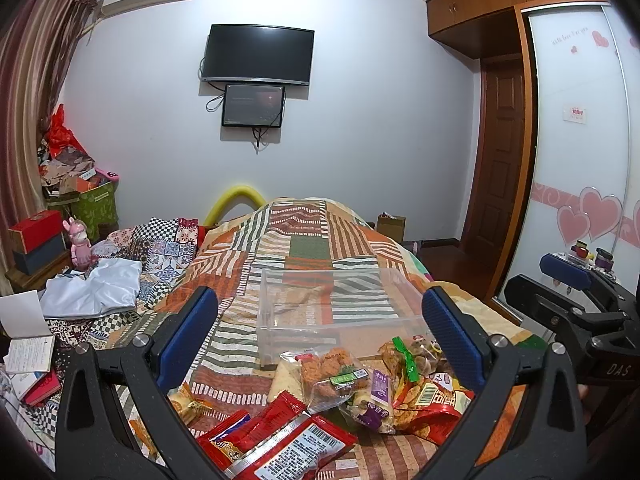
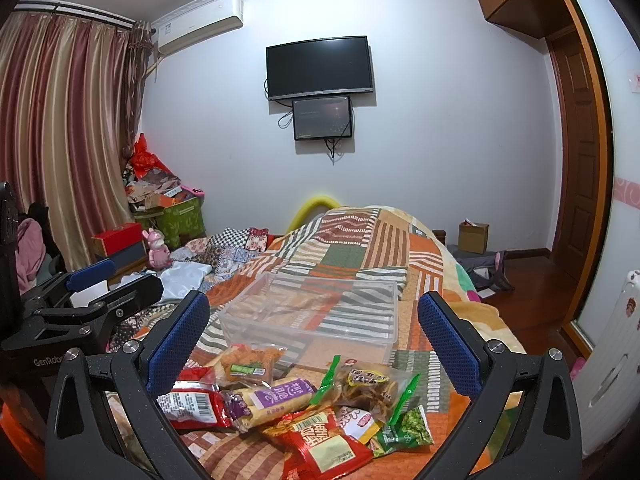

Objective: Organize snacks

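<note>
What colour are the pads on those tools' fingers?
Blue, on black frames. The pads show best in the right wrist view.

Left gripper (image 1: 320, 336) spread wide above snack packets (image 1: 336, 396), clear plastic bin (image 1: 276, 320) just beyond on patchwork quilt (image 1: 304, 236).

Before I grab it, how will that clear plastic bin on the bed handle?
The clear rectangular plastic bin looks empty, so probably light. Its thin walls may flex when pinched. Sitting on the soft patchwork quilt, it would likely tip rather than slide.

Snack pile (image 2: 296, 408) crowds the near side of the clear bin (image 2: 316, 316); its top is open.
</note>
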Motion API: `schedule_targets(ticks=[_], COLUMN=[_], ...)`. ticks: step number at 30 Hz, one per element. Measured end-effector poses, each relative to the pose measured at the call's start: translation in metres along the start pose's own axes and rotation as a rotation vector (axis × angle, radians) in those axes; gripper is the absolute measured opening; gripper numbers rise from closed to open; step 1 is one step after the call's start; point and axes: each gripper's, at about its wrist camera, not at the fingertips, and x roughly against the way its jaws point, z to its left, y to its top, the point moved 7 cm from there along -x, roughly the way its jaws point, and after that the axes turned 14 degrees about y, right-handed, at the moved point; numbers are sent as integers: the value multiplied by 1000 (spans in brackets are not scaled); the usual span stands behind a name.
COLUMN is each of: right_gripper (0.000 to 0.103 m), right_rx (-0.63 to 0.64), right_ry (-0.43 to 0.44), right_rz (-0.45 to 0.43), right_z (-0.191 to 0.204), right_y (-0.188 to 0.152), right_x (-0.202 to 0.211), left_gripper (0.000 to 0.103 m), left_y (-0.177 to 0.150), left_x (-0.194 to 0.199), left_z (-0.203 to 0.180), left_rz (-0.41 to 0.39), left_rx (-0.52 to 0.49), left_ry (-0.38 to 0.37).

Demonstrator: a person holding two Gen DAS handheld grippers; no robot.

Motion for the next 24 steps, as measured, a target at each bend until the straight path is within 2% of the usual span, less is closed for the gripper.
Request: schedule_targets(ticks=[8,12,18,24], right_gripper=[103,103,103,103], right_rx=[-3,-11,-42,-77], right_ry=[-3,-11,-47,-79], right_rz=[5,19,76,148], right_z=[-2,-9,-31,-56], right_y=[-3,-8,-21,-44], right_x=[-1,-6,-18,-29], left_gripper=[103,103,103,103], left_y=[-2,-6,-21,-47], left_x=[-4,-13,-36,-74], left_z=[-2,-5,-11,-11], left_rz=[14,45,120,263], left_rx=[-8,-27,-66,-76], left_ry=[-6,-25,-36,-41])
